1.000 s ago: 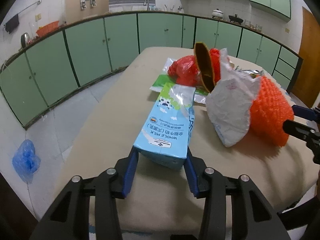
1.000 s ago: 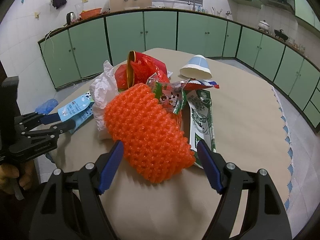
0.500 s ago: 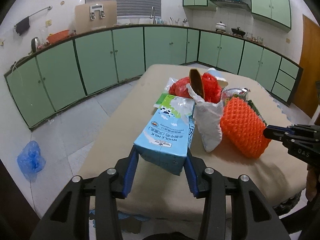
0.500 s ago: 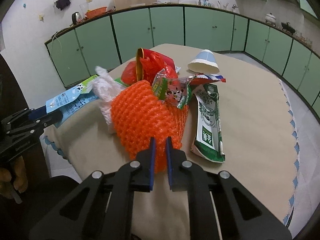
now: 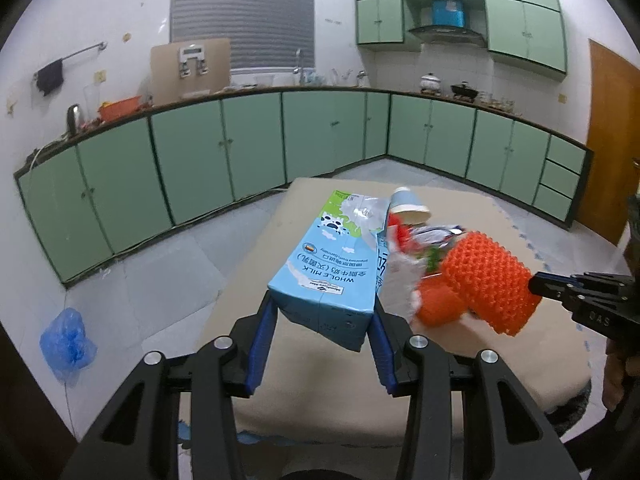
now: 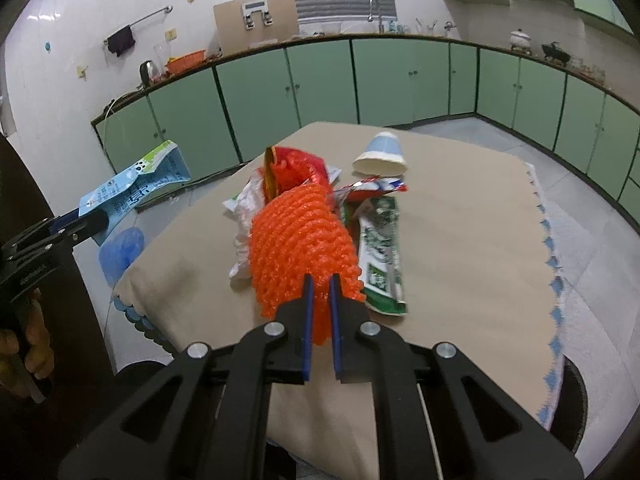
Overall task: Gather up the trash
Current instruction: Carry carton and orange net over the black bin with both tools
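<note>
Trash: 1 milk carton (image 5: 332,264), 1 orange foam net (image 6: 304,240), 1 paper cup (image 6: 382,154), 1 green wrapper (image 6: 380,252), 1 white bag (image 6: 244,216), 1 red net (image 6: 296,168). Left gripper (image 5: 322,330) abt half open, clamped on carton's base, carton off the table (image 6: 460,216). Right gripper (image 6: 320,292) nearly closed, pinching orange net's near end. Wrapper just right of it; cup beyond; bag & red net behind net.

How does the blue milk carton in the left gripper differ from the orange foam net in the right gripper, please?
The milk carton is a stiff, flat-sided blue box with print; the orange foam net is a soft, knobbly mesh tube. The left gripper clamps the carton with jaws well apart, whereas the right gripper has just closed almost fully, pinching the net's edge. Both are held clear of the table.
</note>
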`<action>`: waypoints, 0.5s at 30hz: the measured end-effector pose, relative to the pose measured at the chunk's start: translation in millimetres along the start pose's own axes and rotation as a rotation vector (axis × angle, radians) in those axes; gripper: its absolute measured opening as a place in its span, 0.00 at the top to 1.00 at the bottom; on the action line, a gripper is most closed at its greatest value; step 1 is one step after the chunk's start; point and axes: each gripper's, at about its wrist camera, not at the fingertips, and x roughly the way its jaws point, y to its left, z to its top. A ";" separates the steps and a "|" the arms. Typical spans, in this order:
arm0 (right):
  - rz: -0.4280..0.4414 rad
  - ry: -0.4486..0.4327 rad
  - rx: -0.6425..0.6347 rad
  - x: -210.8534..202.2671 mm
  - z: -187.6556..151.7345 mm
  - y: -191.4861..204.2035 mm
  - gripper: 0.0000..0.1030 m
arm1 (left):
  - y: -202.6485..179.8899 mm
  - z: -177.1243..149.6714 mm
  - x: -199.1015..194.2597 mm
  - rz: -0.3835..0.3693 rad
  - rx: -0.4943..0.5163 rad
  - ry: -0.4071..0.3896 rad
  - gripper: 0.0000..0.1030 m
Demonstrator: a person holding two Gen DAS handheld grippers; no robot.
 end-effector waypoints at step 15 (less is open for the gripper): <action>-0.113 -0.067 0.074 -64.2 -12.8 -47.8 0.94 | -84.2 12.5 -3.3 -0.146 0.100 -0.013 0.58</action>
